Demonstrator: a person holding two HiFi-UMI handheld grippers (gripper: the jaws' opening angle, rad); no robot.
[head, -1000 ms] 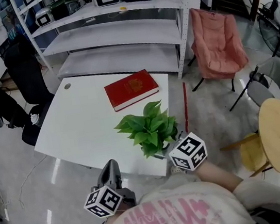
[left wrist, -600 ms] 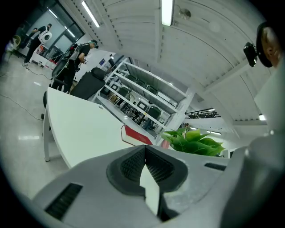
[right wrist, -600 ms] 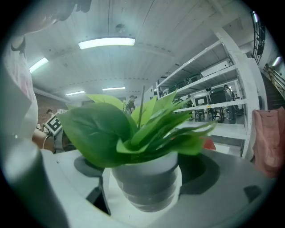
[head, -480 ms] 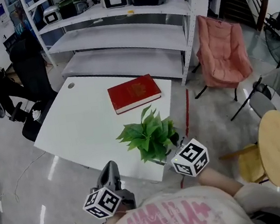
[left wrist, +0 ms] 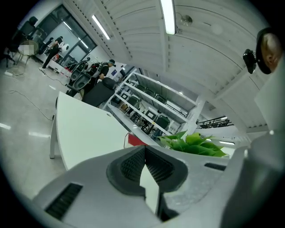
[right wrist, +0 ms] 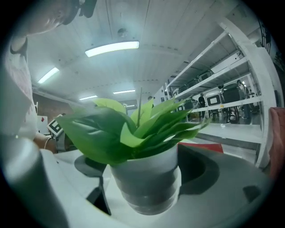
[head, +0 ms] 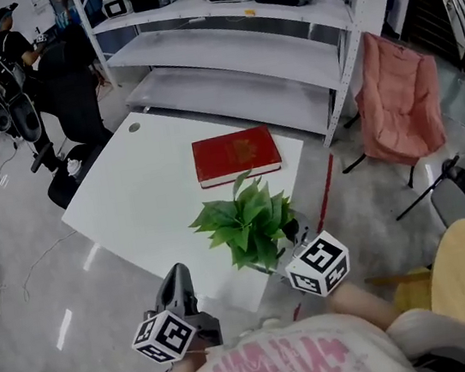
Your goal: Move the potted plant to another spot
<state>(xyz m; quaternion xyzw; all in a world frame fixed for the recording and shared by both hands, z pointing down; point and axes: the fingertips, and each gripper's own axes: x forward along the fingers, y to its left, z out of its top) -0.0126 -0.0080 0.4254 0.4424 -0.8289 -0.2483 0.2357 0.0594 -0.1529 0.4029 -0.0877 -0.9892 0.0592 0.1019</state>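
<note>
Potted plant (head: 249,222) stood at the near right corner of the table (head: 140,203), its white pot (right wrist: 144,182) gripped between the jaws of my right gripper (head: 284,249), ready for carrying. Inside the pot I saw only green leaves (right wrist: 129,133); the soil was hidden. My left gripper (left wrist: 144,165) hung before the near edge, jaws together, holding nothing.

Broad open white table (head: 140,205) left of the potted plant (head: 251,221), red book (head: 237,155) just beyond it
</note>
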